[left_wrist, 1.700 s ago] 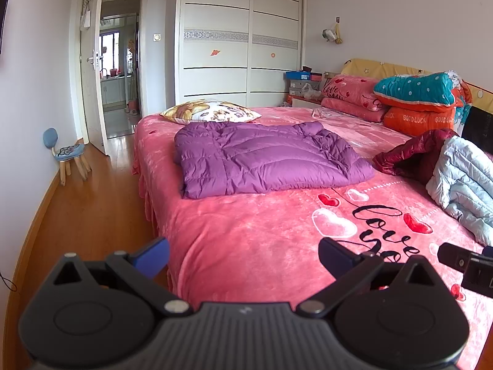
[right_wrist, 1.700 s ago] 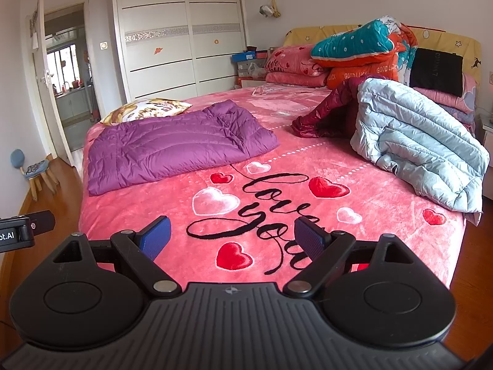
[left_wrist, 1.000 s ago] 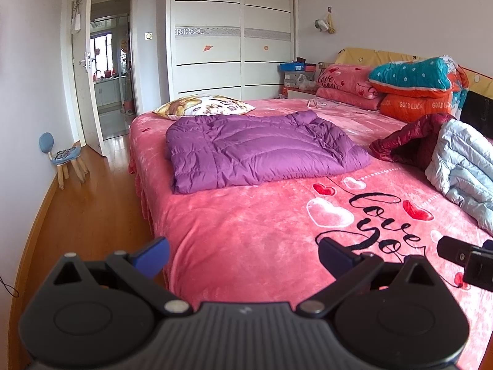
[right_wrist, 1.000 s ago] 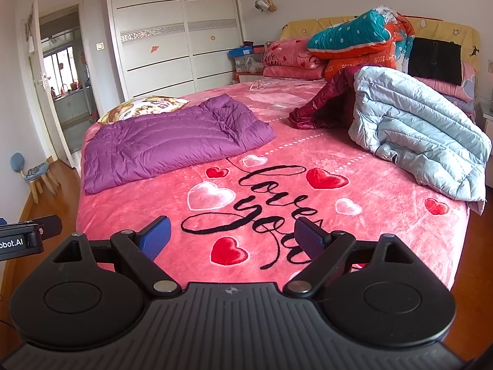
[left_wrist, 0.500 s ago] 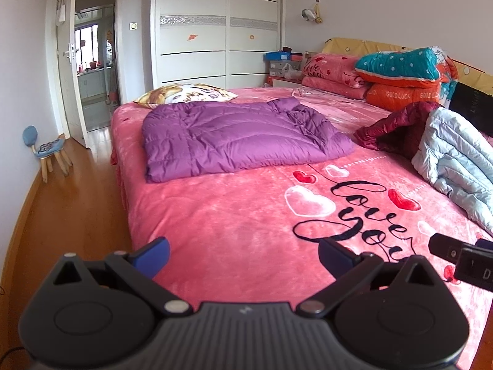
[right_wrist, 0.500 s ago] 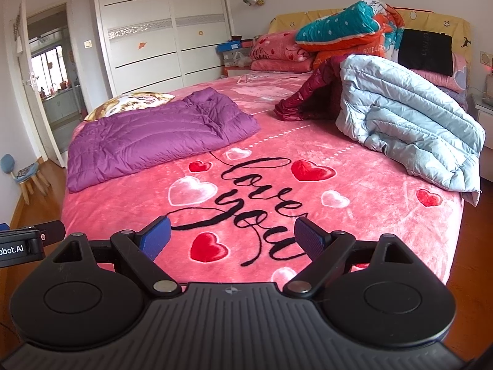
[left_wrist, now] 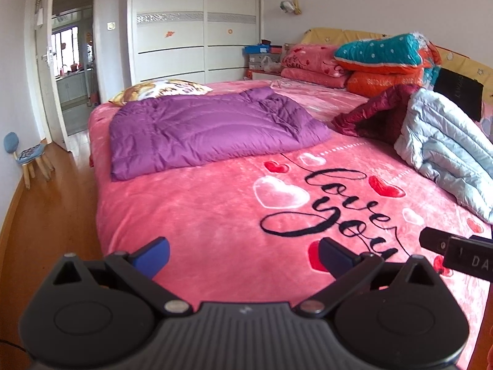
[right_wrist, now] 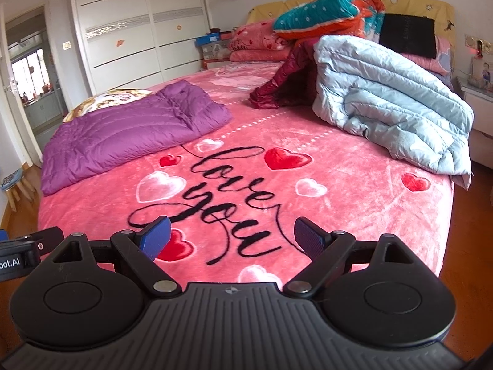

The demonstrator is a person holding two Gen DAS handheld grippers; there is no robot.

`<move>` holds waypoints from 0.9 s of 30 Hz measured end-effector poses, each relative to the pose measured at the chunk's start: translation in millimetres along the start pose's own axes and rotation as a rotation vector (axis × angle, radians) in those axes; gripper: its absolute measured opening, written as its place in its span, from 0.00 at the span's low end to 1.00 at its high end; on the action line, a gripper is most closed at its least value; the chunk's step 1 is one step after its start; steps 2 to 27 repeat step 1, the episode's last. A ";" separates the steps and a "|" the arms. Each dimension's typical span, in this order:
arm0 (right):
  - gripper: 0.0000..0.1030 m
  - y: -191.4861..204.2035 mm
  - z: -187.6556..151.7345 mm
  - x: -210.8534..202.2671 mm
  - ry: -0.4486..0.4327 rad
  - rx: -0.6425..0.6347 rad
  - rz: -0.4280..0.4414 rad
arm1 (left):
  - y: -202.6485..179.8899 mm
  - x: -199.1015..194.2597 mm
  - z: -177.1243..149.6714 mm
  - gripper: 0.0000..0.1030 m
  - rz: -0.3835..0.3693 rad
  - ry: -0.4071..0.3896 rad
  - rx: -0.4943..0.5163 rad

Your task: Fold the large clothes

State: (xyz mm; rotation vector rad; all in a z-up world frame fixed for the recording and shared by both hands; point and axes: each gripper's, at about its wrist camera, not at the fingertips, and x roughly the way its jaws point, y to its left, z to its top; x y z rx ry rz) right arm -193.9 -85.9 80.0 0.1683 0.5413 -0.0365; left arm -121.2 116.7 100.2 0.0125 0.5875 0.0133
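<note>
Both tongs hover over the foot end of a bed (left_wrist: pixel 197 215) covered by a pink blanket printed with hearts and the words "love you". The left tongs (left_wrist: pixel 243 254) stand wide open with nothing between their blue pads, and the right tongs (right_wrist: pixel 231 239) are spread just as wide, also empty. Neither touches any garment.

A purple down jacket (left_wrist: pixel 203 129) lies flat and folded on the far left part of the bed, well ahead of the left tongs and off to the left of the right tongs (right_wrist: pixel 132 129). A light blue down jacket (right_wrist: pixel 391 108) sits in a loose heap on the right side of the bed, ahead and to the right of the right tongs; in the left wrist view it shows at the right edge (left_wrist: pixel 446 151). A dark red jacket (right_wrist: pixel 277 83) lies crumpled just behind it, touching it. A patterned pillow (left_wrist: pixel 163 88) rests beyond the purple jacket, and stacked bedding (right_wrist: pixel 323 15) is piled against the headboard
</note>
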 end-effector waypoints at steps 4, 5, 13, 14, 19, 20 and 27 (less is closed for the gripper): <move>1.00 -2.1 -0.7 2.5 0.004 0.005 -0.008 | -3.7 4.0 -0.5 0.99 -0.001 0.007 0.003; 1.00 -2.1 -0.7 2.5 0.004 0.005 -0.008 | -3.7 4.0 -0.5 0.99 -0.001 0.007 0.003; 1.00 -2.1 -0.7 2.5 0.004 0.005 -0.008 | -3.7 4.0 -0.5 0.99 -0.001 0.007 0.003; 1.00 -2.1 -0.7 2.5 0.004 0.005 -0.008 | -3.7 4.0 -0.5 0.99 -0.001 0.007 0.003; 1.00 -2.1 -0.7 2.5 0.004 0.005 -0.008 | -3.7 4.0 -0.5 0.99 -0.001 0.007 0.003; 1.00 -2.1 -0.7 2.5 0.004 0.005 -0.008 | -3.7 4.0 -0.5 0.99 -0.001 0.007 0.003; 1.00 -2.1 -0.7 2.5 0.004 0.005 -0.008 | -3.7 4.0 -0.5 0.99 -0.001 0.007 0.003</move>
